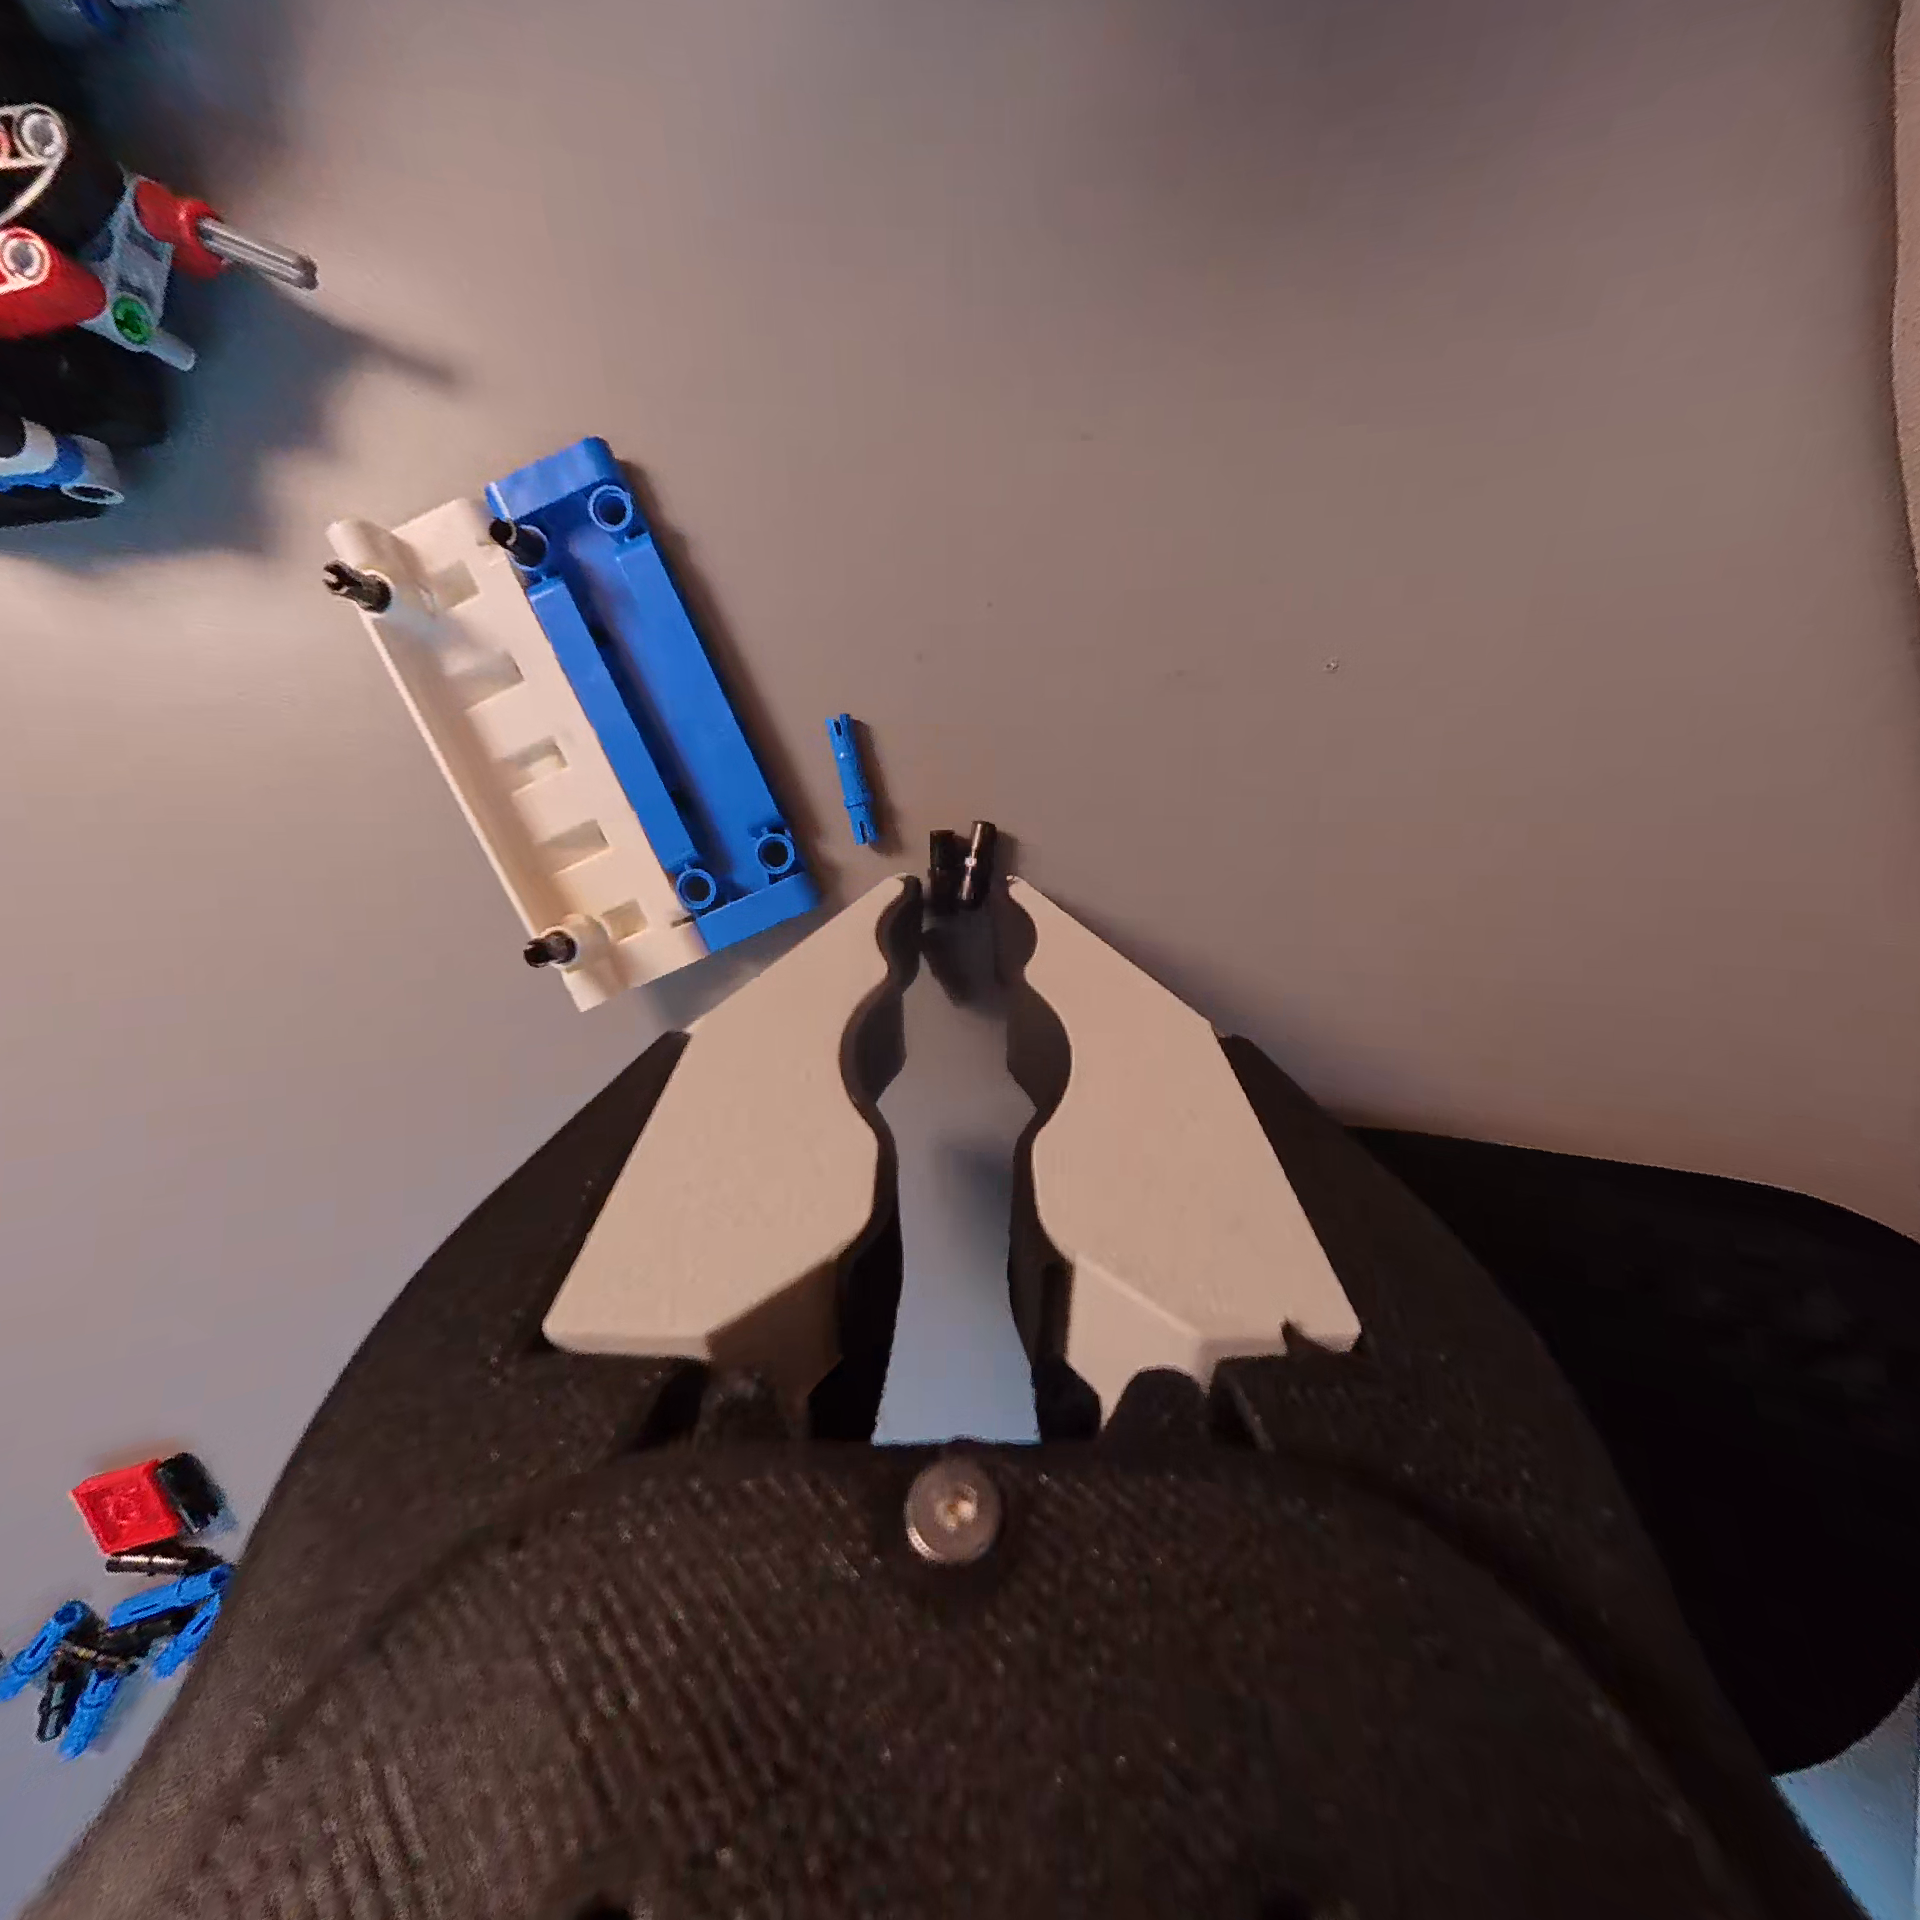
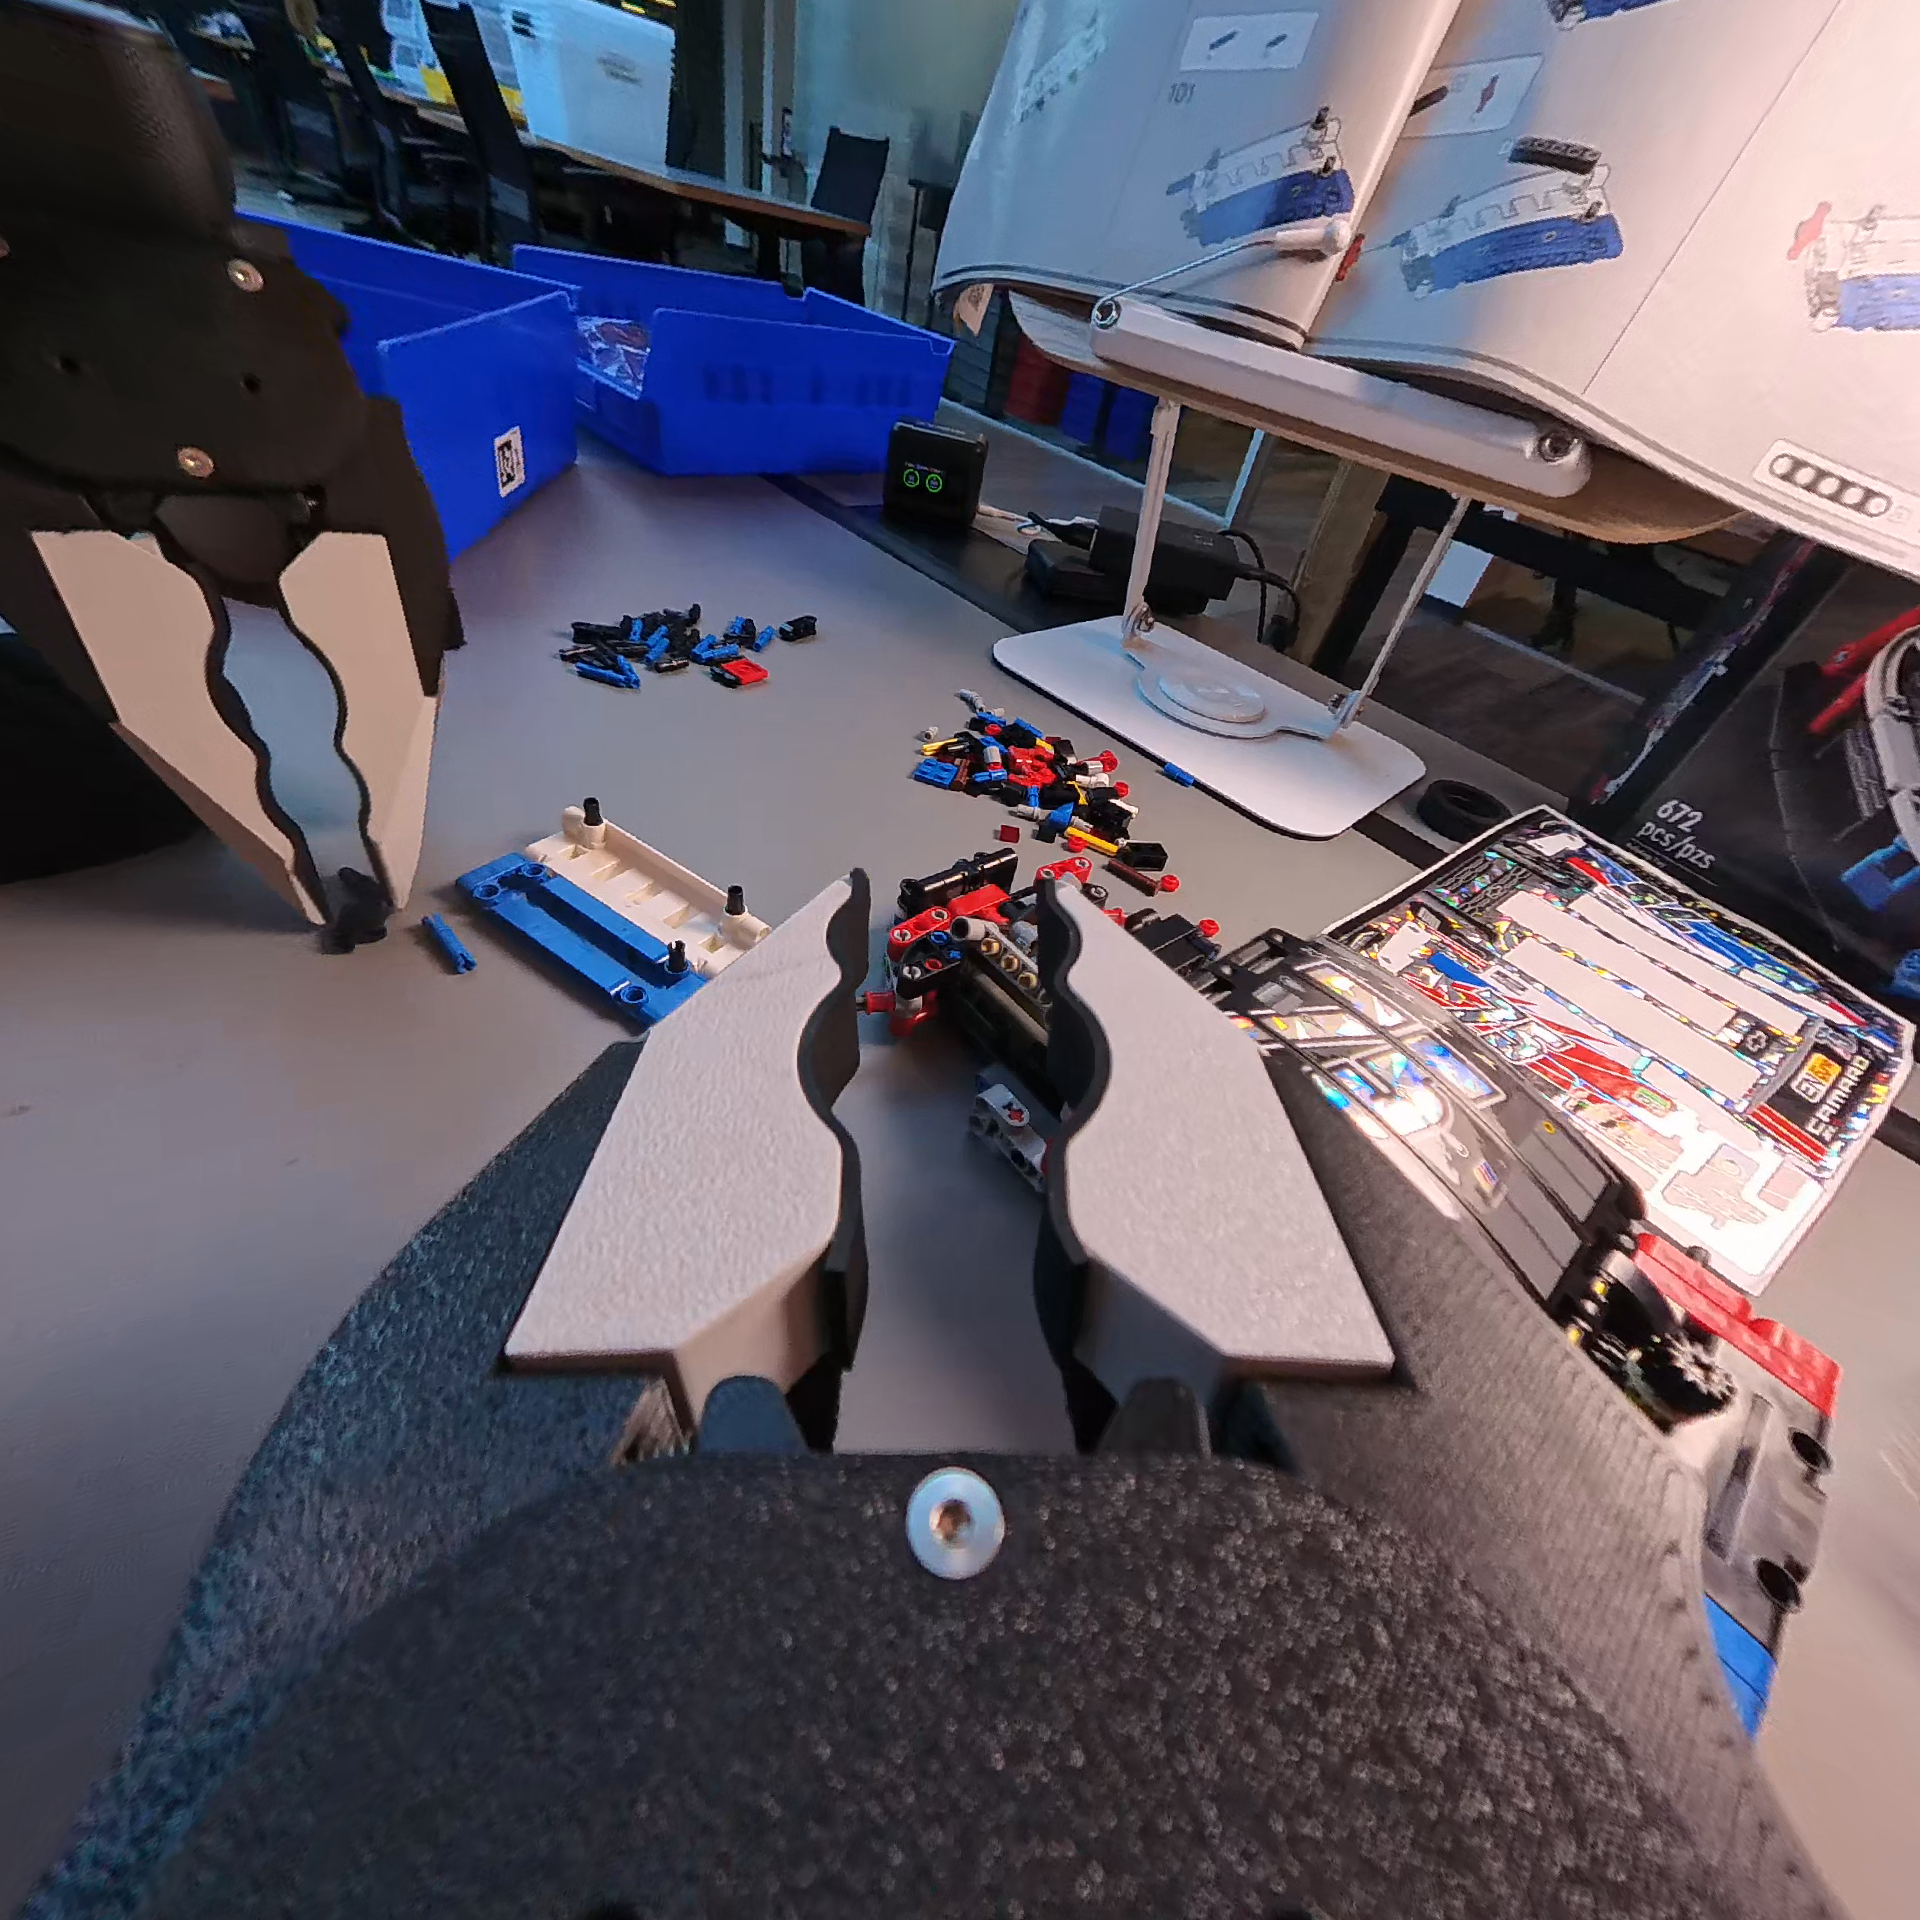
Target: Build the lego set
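The left gripper points down at the grey table, its fingertips drawn close around a small black connector piece that sits on the tabletop. Whether the fingers actually clamp it or merely bracket it cannot be told: the right wrist view shows the same gripper with the black piece at its tips, touching the table. Far to the left of that gripper in its own view lies a cluster of blue and black pins with a red block, and a part-built red, black and white assembly with a grey axle sticking out. Nearer, just left of the fingertips, rests the panel pair — a white slotted panel joined edge to edge with a blue panel, three black pins standing in it. Between that pair and the fingertips lies a loose blue pin, apart from both.

The right gripper hovers with its fingers spread and nothing between them. Ahead to its left are the panels; straight ahead, beyond the tips, the red and black chassis and a pile of mixed small parts (another darker pile sits farther off). To its right lies a shiny sticker sheet, and above — an instruction booklet on a white stand.
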